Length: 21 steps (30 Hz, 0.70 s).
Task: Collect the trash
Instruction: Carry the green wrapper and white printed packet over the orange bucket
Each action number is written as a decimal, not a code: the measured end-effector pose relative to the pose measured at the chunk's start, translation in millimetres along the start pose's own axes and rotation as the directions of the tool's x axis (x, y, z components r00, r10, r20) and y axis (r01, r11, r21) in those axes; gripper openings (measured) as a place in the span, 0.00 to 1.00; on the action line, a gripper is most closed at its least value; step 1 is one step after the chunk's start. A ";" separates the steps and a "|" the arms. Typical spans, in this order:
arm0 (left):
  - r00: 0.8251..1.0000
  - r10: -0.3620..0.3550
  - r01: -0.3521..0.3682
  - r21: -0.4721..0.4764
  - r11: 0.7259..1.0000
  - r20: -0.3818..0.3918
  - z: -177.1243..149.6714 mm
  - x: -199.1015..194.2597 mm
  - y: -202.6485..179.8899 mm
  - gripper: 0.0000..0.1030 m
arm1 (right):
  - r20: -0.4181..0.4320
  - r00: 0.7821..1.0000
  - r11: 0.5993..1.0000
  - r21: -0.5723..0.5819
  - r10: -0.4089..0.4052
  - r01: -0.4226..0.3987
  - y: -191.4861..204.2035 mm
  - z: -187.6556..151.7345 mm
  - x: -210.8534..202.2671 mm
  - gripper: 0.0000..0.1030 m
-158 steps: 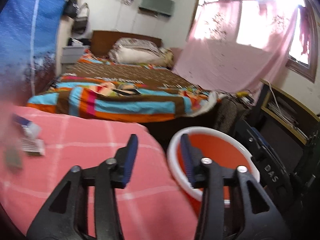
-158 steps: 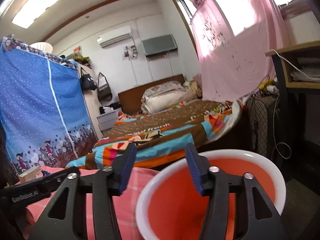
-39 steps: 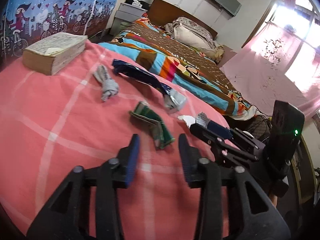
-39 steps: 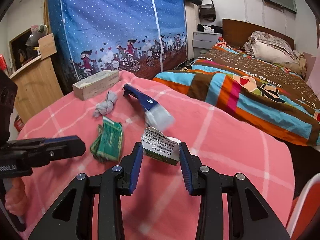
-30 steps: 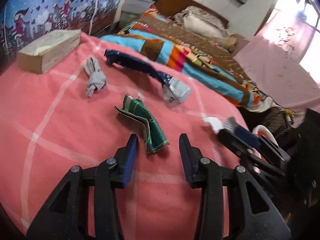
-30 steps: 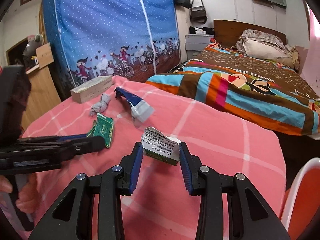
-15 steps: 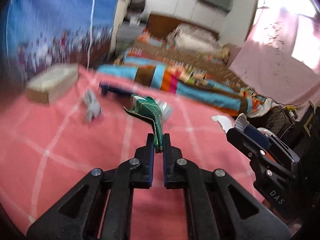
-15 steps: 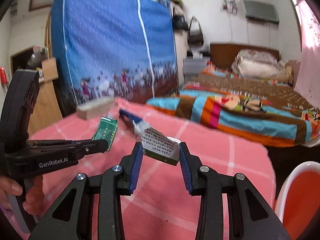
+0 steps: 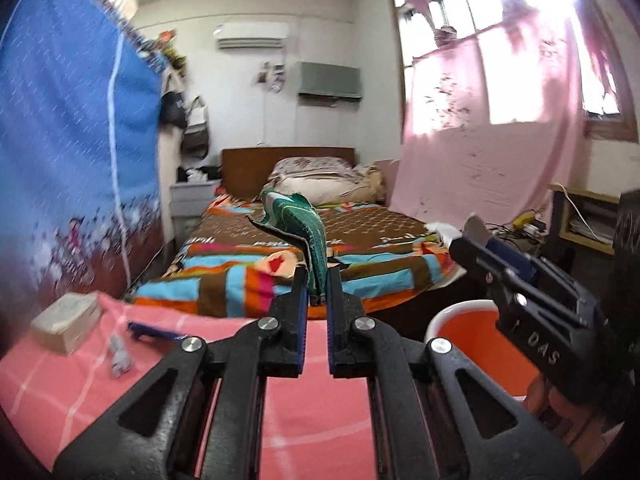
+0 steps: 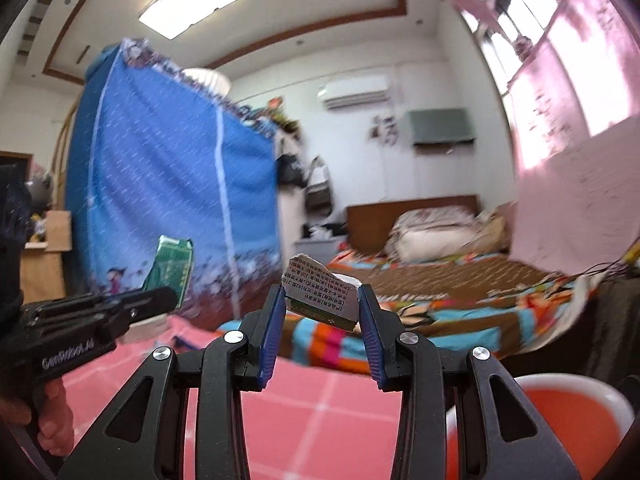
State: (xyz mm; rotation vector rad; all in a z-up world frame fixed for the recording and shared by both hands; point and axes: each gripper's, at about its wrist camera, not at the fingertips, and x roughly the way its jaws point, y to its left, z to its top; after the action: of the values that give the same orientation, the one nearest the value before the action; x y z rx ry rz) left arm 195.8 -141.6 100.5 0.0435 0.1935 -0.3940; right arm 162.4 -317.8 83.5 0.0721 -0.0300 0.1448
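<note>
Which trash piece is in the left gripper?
The green wrapper, pinched upright in the left gripper. The right gripper holds the printed white carton scrap.

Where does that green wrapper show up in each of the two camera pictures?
Left wrist view: the green wrapper stands at centre, pinched in the left gripper.
Right wrist view: it is at middle left, sticking up from that same gripper.
Shared landmark: the orange bin, lower right in both.

Two level wrist views, both over bucket (image 9: 460, 320) toward bed (image 10: 440, 300).
</note>
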 end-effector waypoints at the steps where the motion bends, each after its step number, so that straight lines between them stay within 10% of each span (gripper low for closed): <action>1: 1.000 -0.015 0.015 0.013 1.000 0.000 0.1 1.7 -7.0 0.11 | 0.006 1.000 1.000 0.003 -0.015 0.015 -4.9 1.0 -1.4 0.33; 21: 0.955 -0.242 0.253 0.050 0.966 -0.170 -13.1 55.8 -105.5 0.11 | -0.163 0.945 0.939 0.153 -0.282 0.307 -114.8 -13.1 -19.4 0.34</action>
State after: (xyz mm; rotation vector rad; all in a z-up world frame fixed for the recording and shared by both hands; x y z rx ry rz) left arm 203.2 -258.9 76.2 0.1228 0.3483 -0.6487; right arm 160.3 -432.9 61.7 0.2428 0.1335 -0.1493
